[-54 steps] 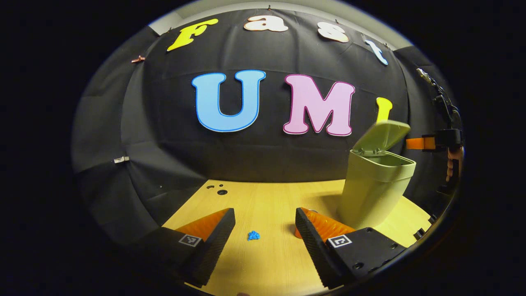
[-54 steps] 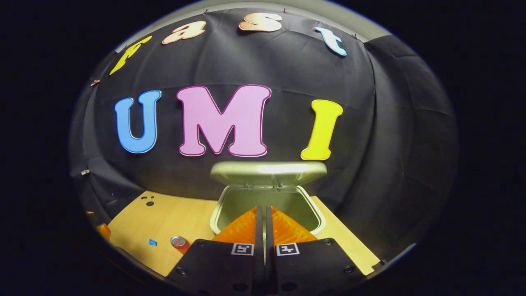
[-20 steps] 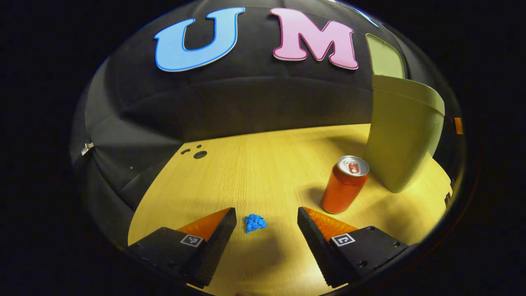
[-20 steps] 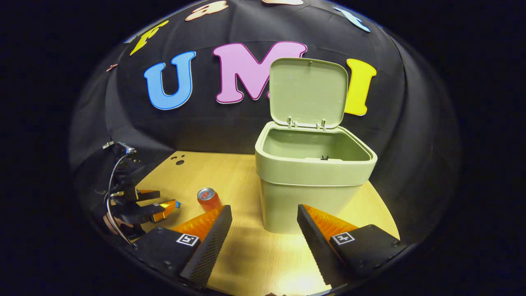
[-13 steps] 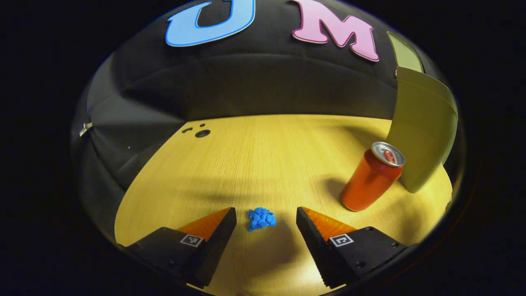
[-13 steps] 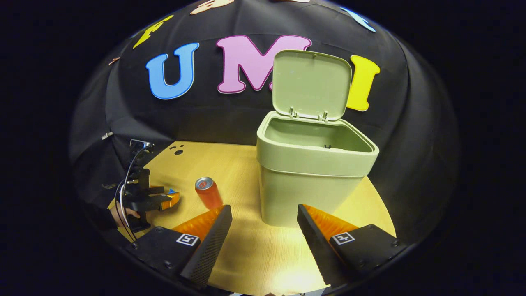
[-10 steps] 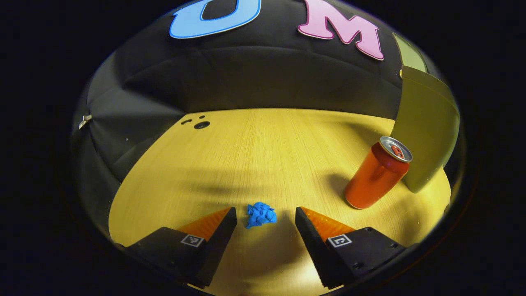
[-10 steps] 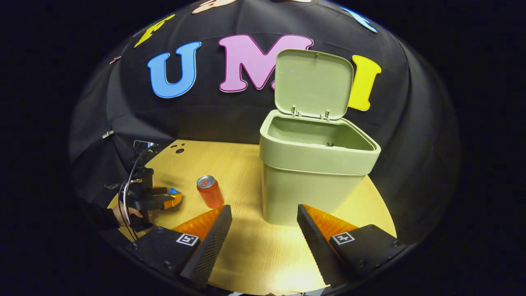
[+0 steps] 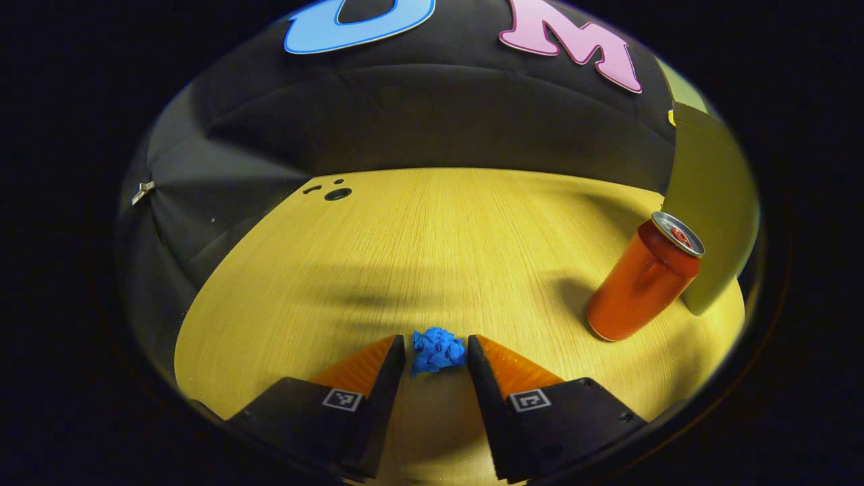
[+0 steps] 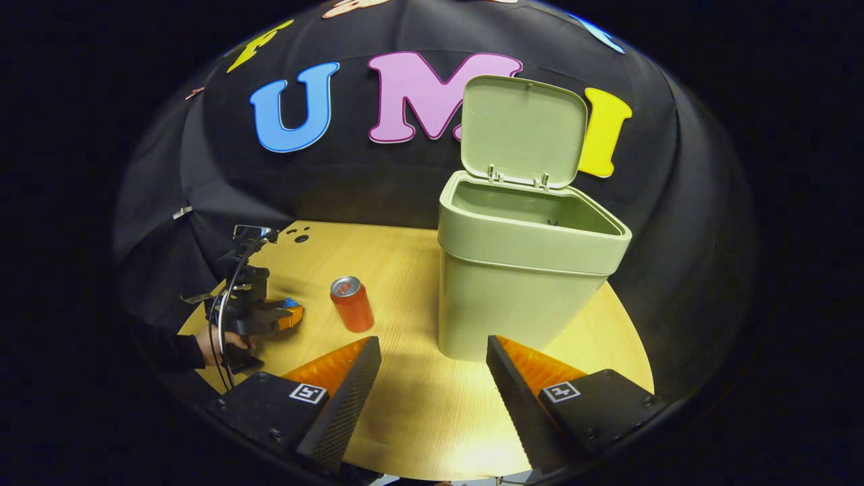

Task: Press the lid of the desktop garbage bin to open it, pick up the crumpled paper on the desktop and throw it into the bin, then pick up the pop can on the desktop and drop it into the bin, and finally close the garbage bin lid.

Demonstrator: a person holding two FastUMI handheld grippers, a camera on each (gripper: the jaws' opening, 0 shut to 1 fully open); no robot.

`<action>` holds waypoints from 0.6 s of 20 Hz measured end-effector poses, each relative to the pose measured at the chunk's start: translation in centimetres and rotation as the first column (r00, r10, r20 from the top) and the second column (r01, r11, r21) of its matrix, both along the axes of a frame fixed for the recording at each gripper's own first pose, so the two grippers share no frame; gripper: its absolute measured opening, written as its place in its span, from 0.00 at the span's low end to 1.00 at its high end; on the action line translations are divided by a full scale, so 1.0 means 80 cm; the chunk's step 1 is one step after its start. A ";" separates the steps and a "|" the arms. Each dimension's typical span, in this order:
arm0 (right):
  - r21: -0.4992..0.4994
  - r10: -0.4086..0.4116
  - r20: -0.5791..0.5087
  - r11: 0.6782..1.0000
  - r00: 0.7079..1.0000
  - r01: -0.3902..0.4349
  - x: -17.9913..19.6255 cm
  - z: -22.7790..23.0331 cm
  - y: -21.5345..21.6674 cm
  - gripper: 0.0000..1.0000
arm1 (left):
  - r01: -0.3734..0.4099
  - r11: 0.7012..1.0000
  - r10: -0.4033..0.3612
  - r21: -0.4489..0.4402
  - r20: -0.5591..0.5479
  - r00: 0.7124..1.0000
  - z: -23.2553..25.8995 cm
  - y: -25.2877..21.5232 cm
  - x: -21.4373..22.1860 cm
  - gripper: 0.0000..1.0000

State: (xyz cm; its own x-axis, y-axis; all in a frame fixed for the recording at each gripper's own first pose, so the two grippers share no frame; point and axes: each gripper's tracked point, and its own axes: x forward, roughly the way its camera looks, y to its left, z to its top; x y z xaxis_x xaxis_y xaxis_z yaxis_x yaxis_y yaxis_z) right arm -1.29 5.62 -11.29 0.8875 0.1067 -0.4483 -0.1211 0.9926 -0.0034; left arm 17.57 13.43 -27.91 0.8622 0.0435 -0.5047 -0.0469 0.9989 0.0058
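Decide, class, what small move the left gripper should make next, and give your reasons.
Probably lift straight up. The left gripper looks shut on the paper ball, which sits on the table, and the bin already has its lid open.

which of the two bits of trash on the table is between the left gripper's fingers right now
The blue crumpled paper: it sits between the left gripper fingers, low on the table. The red pop can stands upright off to the side, beside the green bin.
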 end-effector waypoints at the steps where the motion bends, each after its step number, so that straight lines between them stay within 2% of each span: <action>1: 0.001 0.002 0.000 1.000 1.000 -0.002 -0.002 0.000 0.001 0.99 | -0.005 1.000 0.005 0.001 0.002 1.000 0.000 0.001 0.001 0.65; 2: 0.000 0.003 0.001 1.000 1.000 -0.003 -0.003 0.001 0.001 0.99 | -0.006 1.000 0.006 0.002 0.000 1.000 0.000 0.001 0.001 0.47; 4: -0.004 0.007 -0.001 1.000 1.000 -0.007 -0.005 -0.001 -0.001 1.00 | -0.004 1.000 0.005 0.021 -0.011 1.000 -0.001 0.002 -0.002 0.41; 5: -0.006 0.008 -0.003 1.000 1.000 -0.008 -0.008 -0.003 -0.003 0.99 | -0.006 1.000 0.007 0.026 -0.013 1.000 -0.001 0.001 -0.001 0.34; 12: 0.008 0.014 -0.011 1.000 1.000 -0.014 -0.017 -0.009 -0.013 1.00 | 0.009 0.999 -0.010 0.033 0.022 1.000 0.029 -0.013 -0.015 0.32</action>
State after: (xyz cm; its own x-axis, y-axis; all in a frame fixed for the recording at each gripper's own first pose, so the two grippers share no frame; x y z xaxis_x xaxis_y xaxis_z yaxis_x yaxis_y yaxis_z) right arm -2.64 4.61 -12.00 0.8807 0.1228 -0.4575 -0.1351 0.9908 0.0059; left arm 16.41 12.39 -25.57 0.8735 0.0512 -0.4841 -0.0376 0.9986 0.0377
